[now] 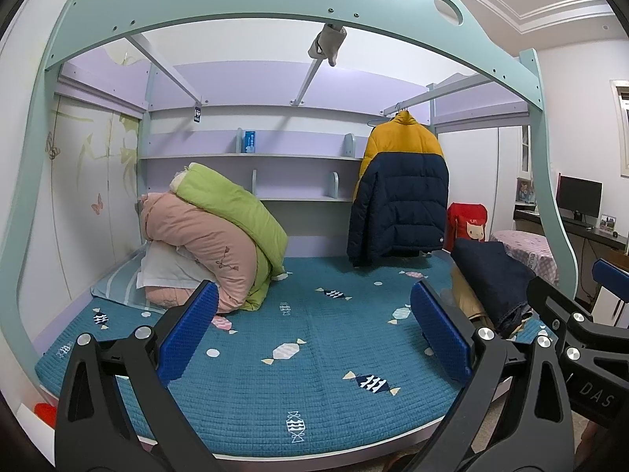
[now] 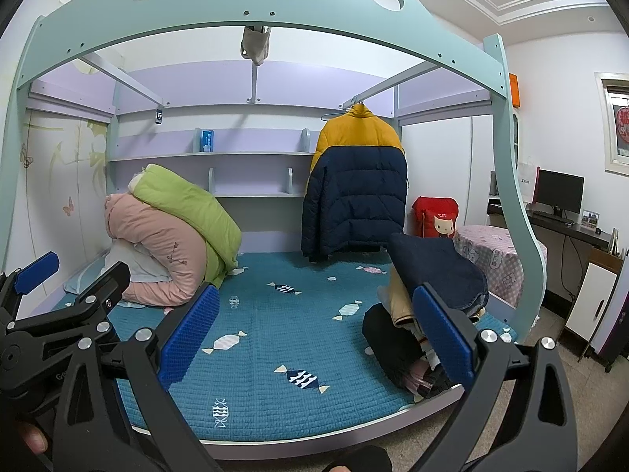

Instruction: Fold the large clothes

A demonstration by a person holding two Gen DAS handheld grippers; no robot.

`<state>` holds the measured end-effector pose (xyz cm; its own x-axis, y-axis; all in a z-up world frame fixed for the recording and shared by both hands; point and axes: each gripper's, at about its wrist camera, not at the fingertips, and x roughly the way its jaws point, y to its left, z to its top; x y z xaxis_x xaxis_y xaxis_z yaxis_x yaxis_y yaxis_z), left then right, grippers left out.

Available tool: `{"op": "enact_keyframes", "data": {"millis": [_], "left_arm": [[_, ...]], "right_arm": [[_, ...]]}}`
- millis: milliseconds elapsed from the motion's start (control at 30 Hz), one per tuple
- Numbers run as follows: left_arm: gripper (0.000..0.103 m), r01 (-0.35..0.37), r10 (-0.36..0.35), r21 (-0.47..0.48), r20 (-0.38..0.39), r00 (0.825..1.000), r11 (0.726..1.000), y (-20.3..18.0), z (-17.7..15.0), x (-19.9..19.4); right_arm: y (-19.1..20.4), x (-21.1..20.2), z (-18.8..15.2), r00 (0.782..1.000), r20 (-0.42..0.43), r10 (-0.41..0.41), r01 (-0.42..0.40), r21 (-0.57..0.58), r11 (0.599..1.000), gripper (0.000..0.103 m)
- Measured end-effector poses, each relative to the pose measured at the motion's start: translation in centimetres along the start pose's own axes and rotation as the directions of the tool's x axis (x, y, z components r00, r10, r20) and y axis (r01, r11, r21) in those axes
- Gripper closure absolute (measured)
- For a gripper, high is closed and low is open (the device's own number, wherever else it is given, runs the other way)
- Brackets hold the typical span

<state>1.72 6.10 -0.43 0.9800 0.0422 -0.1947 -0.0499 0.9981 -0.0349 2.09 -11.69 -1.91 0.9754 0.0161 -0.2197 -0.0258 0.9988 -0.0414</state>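
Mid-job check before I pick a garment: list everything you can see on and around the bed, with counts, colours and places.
Puffer jacket: 1, yellow over navy, on a hanger at the bed's back right.
Clothes pile: 1, navy, tan and black, bed's right edge.
Quilts: 2, green on pink, back left, over a white pillow.
Bedspread: 1, teal with candy print, covering the bed.
Bed frame: 1, pale green arch.
Box: 1, blue, upper shelf.
Red bag: 1, beside the bed, right.
Monitor: 1, black, desk at far right.
Left tool: open, empty.
Right tool: open, empty.
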Motion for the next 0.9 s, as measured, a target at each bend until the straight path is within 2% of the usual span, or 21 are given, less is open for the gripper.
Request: {"op": "enact_keyframes", "data": {"millis": [900], "left_arm": [[0.005,0.000,0.000,-0.001,-0.002,1.000,1.000,-0.06,0.05,-0.02]], "right_arm": [[0.00,-0.06,-0.18,1.000,-0.004,-0.004,0.004,0.001,1.000,0.008]]}}
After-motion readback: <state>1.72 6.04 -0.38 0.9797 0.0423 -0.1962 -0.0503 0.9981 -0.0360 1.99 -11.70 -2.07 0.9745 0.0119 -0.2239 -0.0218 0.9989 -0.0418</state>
